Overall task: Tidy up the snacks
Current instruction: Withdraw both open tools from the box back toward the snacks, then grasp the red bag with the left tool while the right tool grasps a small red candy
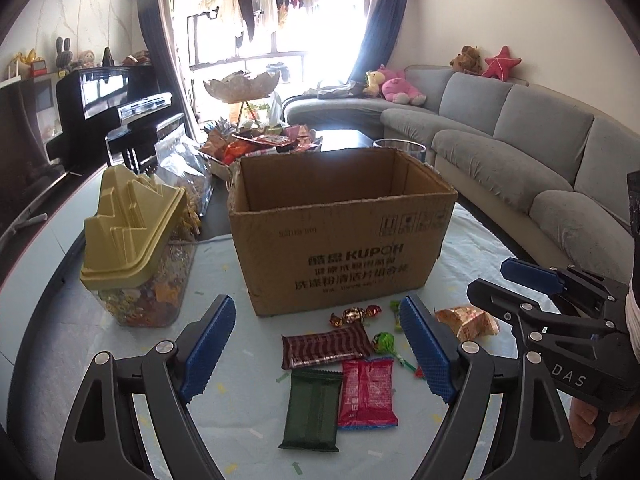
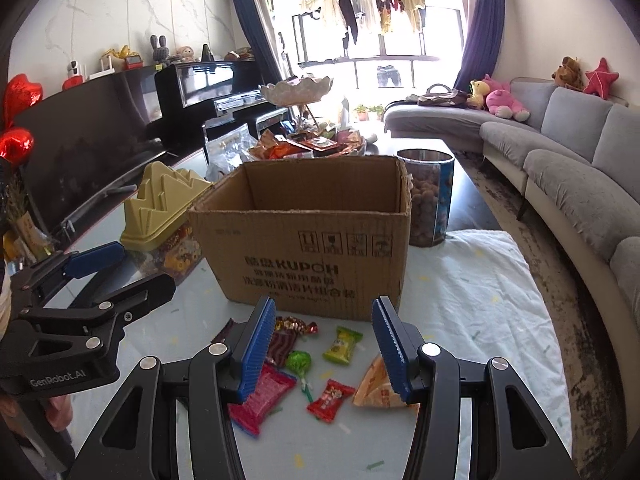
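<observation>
An open, empty-looking cardboard box (image 1: 340, 236) stands on the table; it also shows in the right wrist view (image 2: 308, 248). Loose snacks lie in front of it: a dark red striped bar (image 1: 326, 346), a green packet (image 1: 312, 412), a pink packet (image 1: 368, 394), a green lollipop (image 1: 383, 342), wrapped candies (image 1: 354, 315) and a tan triangular pack (image 1: 468, 322). My left gripper (image 1: 320, 340) is open above the bar. My right gripper (image 2: 324, 342) is open above the lollipop (image 2: 299, 362), a yellow-green candy (image 2: 342, 345), a red candy (image 2: 330, 399) and the tan pack (image 2: 374, 388).
A clear snack jar with a yellow lid (image 1: 136, 248) stands left of the box. A clear tub of nuts (image 2: 430, 196) stands behind its right corner. A tiered snack tray (image 1: 256, 136) sits farther back. A grey sofa (image 1: 540, 152) runs along the right, a piano (image 1: 108, 108) at the left.
</observation>
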